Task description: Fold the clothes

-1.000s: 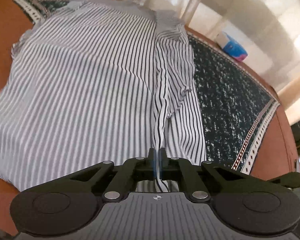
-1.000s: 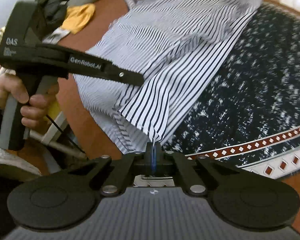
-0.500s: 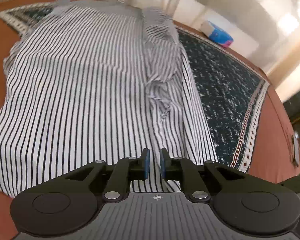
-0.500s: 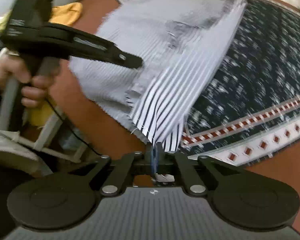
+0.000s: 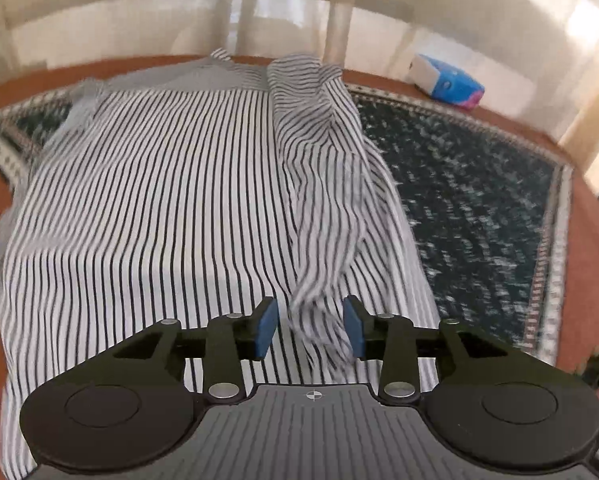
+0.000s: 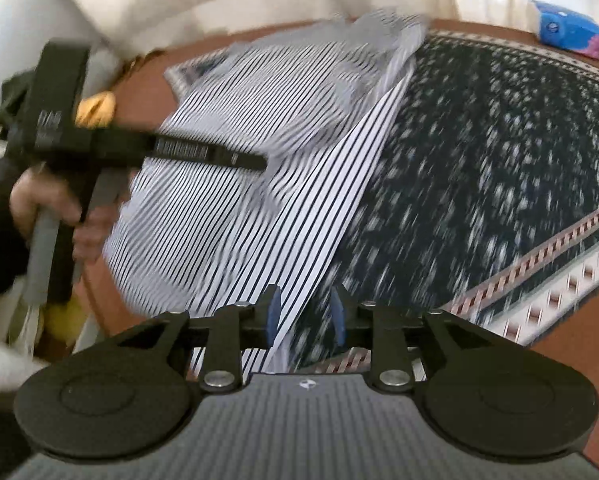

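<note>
Left wrist view: the striped shirt (image 5: 147,208) lies flat on a dark patterned cloth (image 5: 479,208) over the tabletop (image 5: 587,264), its long axis running away from the camera. A folded sleeve ridge runs the same way. The left hand-held gripper (image 5: 310,330) has just been opening; the ridge's end sits loose between its parted jaws.

Right wrist view: the right hand-held gripper (image 6: 304,318) has also been opening, the shirt's (image 6: 235,208) corner unpinched between its jaws. A hand (image 6: 55,216) grips the left tool.

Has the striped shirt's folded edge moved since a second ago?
Yes. The striped shirt edge has dropped from the left hand-held gripper, whose jaws have just been opening, and lies slack beside the patterned cloth.
</note>
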The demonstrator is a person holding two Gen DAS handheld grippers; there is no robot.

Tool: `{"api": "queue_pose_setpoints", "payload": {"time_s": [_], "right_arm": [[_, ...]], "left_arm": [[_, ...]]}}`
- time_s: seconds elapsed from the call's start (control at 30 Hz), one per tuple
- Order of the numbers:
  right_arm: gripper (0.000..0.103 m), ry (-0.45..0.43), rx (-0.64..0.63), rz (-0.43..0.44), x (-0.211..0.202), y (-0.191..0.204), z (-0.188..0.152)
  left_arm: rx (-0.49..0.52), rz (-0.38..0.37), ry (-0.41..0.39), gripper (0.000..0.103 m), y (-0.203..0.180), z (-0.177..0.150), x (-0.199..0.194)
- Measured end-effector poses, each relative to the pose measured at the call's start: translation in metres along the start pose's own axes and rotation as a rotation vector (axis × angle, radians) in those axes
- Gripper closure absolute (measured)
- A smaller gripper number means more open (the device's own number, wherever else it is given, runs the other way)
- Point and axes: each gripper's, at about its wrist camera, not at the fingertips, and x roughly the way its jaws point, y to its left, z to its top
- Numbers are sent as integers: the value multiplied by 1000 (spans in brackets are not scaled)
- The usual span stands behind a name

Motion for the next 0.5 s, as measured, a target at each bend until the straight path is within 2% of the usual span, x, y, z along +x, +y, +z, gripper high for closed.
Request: {"api": "queue_pose_setpoints", "payload": {"time_s": [0.13, 0.2, 0.27, 0.3, 0.4, 0.5], "right_arm": [[62, -68, 69, -18, 18, -23, 32], [61, -93, 108, -23, 30, -35, 52], [58, -106, 135, -21, 43, -46, 69], [58, -107, 137, -19, 50, -50, 77], [54, -76, 111, -31, 75, -54, 94], [54, -38, 75, -54, 98, -55, 105]], "left_arm": [[16, 22, 37, 49, -6, 10, 18], [28, 29, 49, 51, -7, 12, 22], [41, 36, 60, 74, -9, 13, 26], [40, 42, 63, 94, -10, 14, 27], [2, 64, 58, 101, -6, 17, 25], [-71, 87, 50, 101, 6, 19, 21]]}}
